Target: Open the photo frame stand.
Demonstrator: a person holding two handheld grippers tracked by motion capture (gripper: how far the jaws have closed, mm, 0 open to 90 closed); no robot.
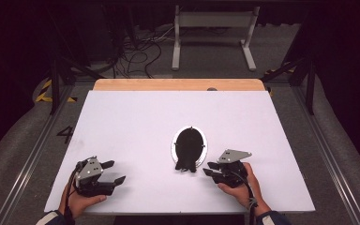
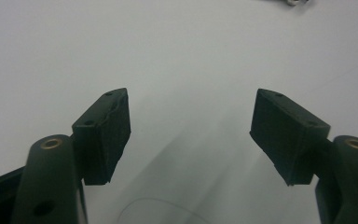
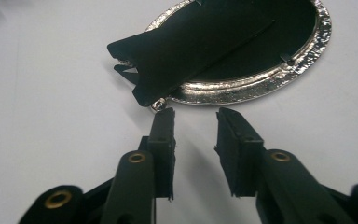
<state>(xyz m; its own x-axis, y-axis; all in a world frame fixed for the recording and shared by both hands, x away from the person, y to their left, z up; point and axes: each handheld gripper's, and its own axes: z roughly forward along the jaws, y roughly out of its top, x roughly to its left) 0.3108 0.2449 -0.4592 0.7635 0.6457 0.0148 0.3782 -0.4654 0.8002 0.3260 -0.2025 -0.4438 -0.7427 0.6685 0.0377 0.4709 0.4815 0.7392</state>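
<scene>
the left gripper (image 1: 114,171) sat low at the person's left, jaws spread wide apart, gripped from behind by the left hand (image 1: 77,201). the right gripper (image 1: 208,169) pointed leftward, jaws parted by a narrower gap, held by the right hand (image 1: 240,190).

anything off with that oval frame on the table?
The oval silver frame lies face down, black backing up. Its black stand flap sticks out past the rim, with a ragged, notched end. The right gripper is open just short of it.
</scene>
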